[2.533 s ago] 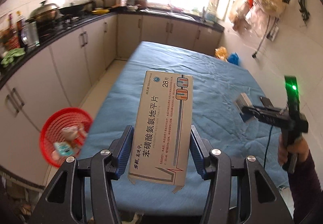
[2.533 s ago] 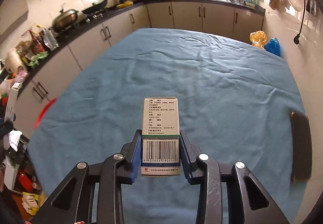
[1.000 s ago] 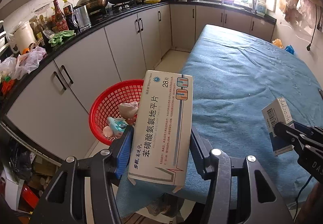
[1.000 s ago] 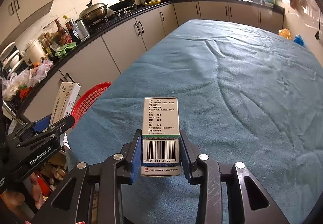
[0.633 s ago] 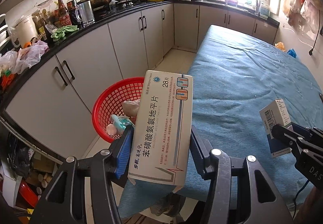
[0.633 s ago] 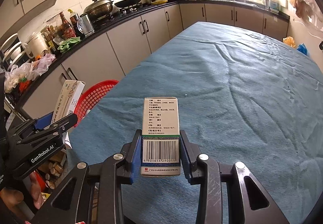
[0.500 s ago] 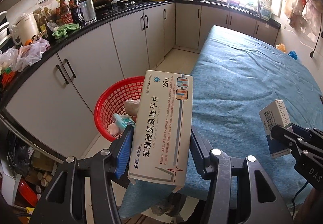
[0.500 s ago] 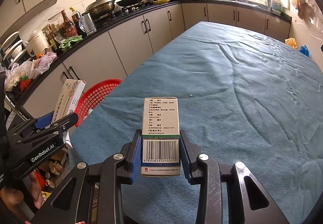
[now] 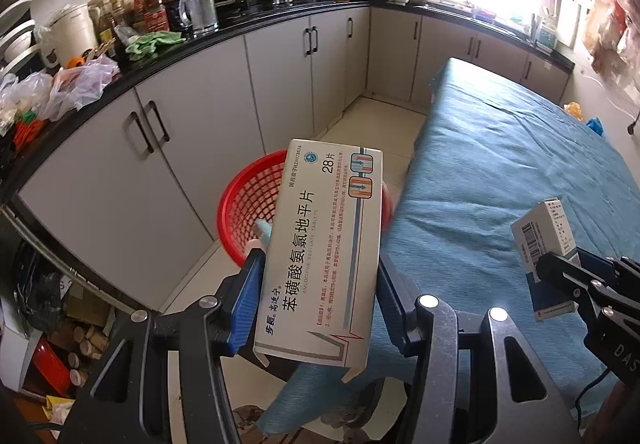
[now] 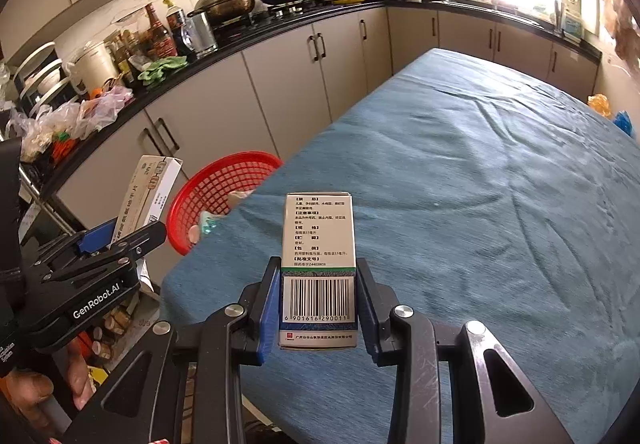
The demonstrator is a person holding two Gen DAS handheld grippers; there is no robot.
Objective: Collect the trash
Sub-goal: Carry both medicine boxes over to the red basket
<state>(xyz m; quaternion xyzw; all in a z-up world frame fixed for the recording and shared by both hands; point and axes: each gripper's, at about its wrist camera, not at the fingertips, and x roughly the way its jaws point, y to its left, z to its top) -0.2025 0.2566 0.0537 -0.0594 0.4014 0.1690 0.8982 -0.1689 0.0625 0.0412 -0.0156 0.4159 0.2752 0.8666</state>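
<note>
Two clamped medicine boxes (image 9: 320, 252) (image 10: 319, 268), red basket (image 9: 252, 199)

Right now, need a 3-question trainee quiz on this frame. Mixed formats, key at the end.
1. True or false: the left gripper is shut on the long white box.
2. Multiple choice: the red basket stands
A. on the blue table
B. on the floor between the table and the cabinets
C. on the black counter
3. Fill in: the right gripper holds a small box whose near face shows a ____.

Key: 1 true; 2 B; 3 barcode.
</note>
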